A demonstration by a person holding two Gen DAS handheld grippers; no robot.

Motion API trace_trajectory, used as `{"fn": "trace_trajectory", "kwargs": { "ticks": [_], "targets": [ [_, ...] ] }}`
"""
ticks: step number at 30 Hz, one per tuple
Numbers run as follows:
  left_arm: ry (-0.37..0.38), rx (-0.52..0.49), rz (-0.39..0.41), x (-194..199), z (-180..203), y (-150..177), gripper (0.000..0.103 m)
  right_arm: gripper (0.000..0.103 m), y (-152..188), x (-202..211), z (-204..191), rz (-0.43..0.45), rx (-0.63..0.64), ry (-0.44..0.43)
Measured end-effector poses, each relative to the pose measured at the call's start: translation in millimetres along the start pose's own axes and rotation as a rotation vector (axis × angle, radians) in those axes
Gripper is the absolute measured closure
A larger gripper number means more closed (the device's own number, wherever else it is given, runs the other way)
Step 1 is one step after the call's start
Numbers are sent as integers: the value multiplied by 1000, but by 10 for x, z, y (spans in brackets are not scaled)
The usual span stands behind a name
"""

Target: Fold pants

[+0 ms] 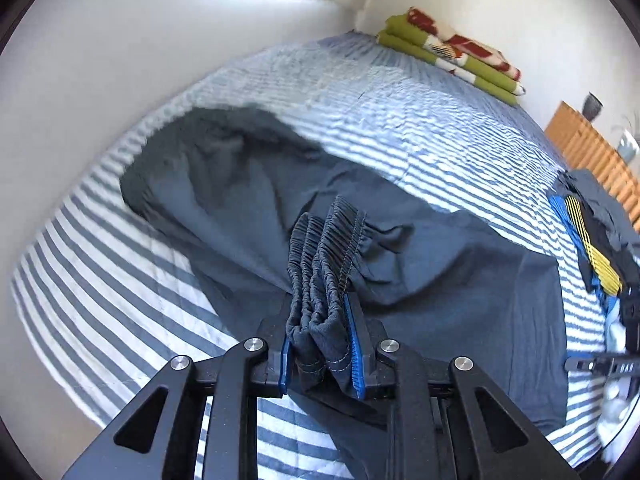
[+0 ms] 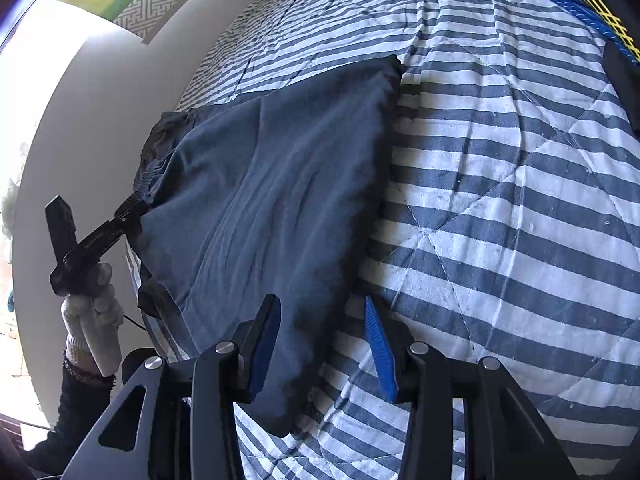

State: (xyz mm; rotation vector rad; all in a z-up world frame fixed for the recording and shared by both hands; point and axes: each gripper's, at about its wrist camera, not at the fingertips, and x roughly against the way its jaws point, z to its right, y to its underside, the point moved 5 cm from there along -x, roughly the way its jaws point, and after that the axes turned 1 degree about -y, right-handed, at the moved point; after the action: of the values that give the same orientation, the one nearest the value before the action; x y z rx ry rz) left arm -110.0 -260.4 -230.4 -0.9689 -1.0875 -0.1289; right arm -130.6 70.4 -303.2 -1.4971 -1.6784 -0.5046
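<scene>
Left wrist view: the left gripper (image 1: 320, 320) is clamped on the bunched waistband of the dark pants (image 1: 248, 184), which lie on the striped quilt (image 1: 420, 120). A folded blanket (image 1: 452, 52) sits far off. The right gripper (image 2: 320, 344) stands apart over the pants' edge.

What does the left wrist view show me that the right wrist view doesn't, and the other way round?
Only the left wrist view: the left gripper close up, jaws shut on the bunched elastic waistband, plus a folded green and red blanket at the far end of the bed and a wooden dresser.

Only the right wrist view: the right gripper, jaws open, straddling the pants' edge without pressing it, and the gloved hand holding the left gripper.

Both: the dark blue pants on the striped quilt.
</scene>
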Motion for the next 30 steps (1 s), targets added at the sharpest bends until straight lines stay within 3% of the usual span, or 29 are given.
{"fn": "trace_trajectory", "kwargs": {
  "ticks": [3, 7, 9, 10, 11, 16, 22, 26, 28, 30],
  "targets": [
    [-11, -70, 42, 164, 121, -15, 80, 63, -5, -10, -19, 3, 6, 5],
    [-59, -165, 40, 159, 259, -30, 81, 63, -20, -26, -28, 0, 4, 5],
    [-72, -167, 18, 77, 234, -13, 77, 63, -24, -27, -26, -1, 0, 4],
    [-54, -146, -20, 3, 191, 9, 71, 63, -23, -24, -26, -1, 0, 4],
    [-24, -117, -61, -79, 128, 44, 58, 63, -20, -22, -32, -2, 2, 6],
    [-5, -6, -140, -265, -245, 216, 57, 63, 0, -7, -27, -4, 7, 8],
    [102, 109, -8, 279, -631, 13, 39, 63, -35, 46, -96, 15, 25, 18],
    [43, 177, 73, 409, -1078, -343, 38, 63, -136, -18, -291, 26, 78, 33],
    [22, 196, 23, 176, -1280, -518, 38, 63, -184, -115, -396, 17, 102, 41],
    [61, 236, -76, -190, -1421, -607, 30, 63, -213, -208, -451, 10, 107, 58]
  ]
}}
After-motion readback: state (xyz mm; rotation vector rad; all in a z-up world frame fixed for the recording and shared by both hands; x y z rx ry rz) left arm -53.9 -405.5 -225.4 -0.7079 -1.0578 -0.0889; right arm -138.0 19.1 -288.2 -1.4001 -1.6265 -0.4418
